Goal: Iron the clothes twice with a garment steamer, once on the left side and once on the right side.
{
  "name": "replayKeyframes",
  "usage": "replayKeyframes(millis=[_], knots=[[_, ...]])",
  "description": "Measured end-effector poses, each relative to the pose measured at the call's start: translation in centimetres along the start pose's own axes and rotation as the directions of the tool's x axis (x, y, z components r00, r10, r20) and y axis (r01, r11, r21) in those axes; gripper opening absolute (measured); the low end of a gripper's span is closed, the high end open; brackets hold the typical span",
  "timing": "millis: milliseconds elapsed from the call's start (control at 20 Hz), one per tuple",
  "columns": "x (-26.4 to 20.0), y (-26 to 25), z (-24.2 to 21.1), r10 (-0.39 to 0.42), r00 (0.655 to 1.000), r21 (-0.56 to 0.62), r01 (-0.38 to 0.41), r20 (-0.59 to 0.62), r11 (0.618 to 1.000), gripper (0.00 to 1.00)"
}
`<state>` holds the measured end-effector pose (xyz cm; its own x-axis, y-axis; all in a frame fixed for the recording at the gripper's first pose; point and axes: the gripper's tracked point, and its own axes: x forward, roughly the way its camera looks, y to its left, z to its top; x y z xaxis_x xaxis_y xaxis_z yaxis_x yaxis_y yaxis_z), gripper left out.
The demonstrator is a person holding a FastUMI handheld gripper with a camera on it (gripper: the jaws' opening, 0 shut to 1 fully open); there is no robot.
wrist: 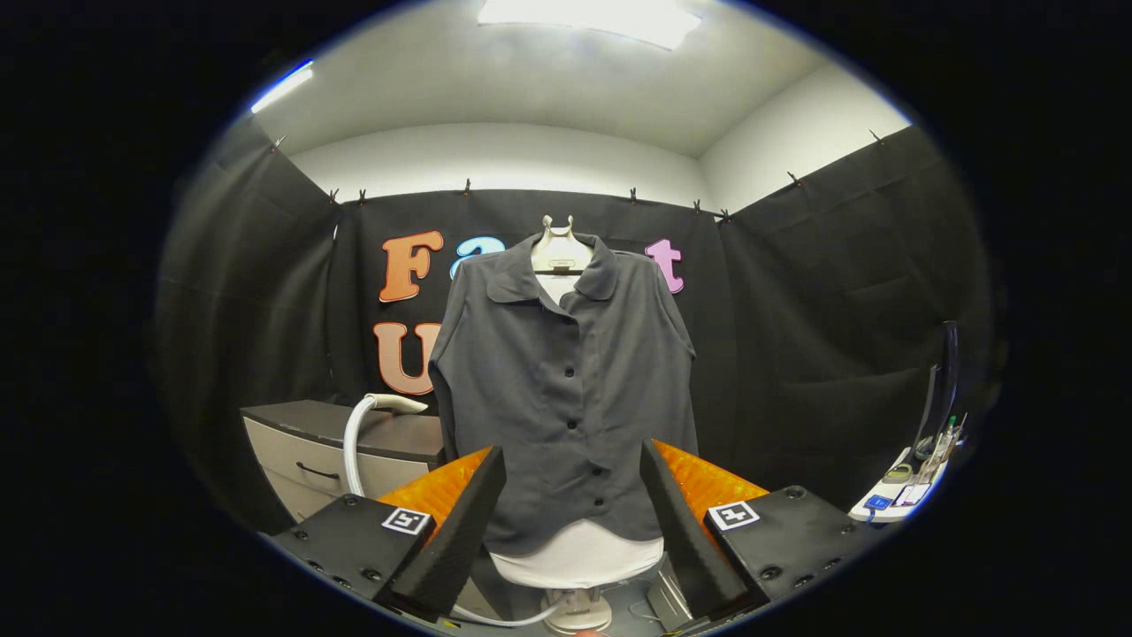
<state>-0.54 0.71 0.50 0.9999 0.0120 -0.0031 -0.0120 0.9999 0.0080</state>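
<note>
Ahead, you face a booth hung with black cloth walls clipped along their top edge, under a white ceiling with a bright light panel; your claw stands wide open, its two fingers spread well apart and touching nothing, gripping nothing. Beyond and between them hangs the grey shirt, buttoned down the front and dressed on a pale mannequin torso whose neck shows above the collar and whose base sits low between the fingers; the shirt's hem falls just behind the fingertips as you see it, though whether it is near them you cannot tell. To the shirt's left stands a low cabinet with a dark top and a drawer; by the cabinet's right corner a white garment steamer shows its head over the top edge, its white hose curving down beside the cabinet front. Far off on your right, a small table edge carries some small items, too small to name.
</note>
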Motion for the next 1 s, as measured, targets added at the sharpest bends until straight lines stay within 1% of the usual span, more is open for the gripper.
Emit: replayKeyframes(millis=[150,300,400,500,600,750,850,1000], knots=[[0.0,0.0,0.1,-0.007,1.0,0.003,0.007,0.003,1.0,0.98],[0.3,0.1,0.8,-0.032,0.999,-0.002,0.032,0.022,0.999,0.98],[0.6,1.0,1.2,-0.017,0.999,-0.051,0.018,0.027,0.999,0.98],[1.5,1.5,2.7,-0.014,0.999,-0.069,0.017,0.048,0.997,0.98],[3.0,2.7,3.0,0.025,0.999,-0.064,-0.023,0.022,0.998,0.98],[5.5,4.8,3.7,0.121,0.993,-0.009,-0.121,-0.015,0.993,0.98],[7.5,6.3,4.6,0.192,0.981,0.025,-0.191,-0.021,0.981,0.99],[10.6,9.2,5.5,0.279,0.96,0.031,-0.278,-0.017,0.96,0.99]])
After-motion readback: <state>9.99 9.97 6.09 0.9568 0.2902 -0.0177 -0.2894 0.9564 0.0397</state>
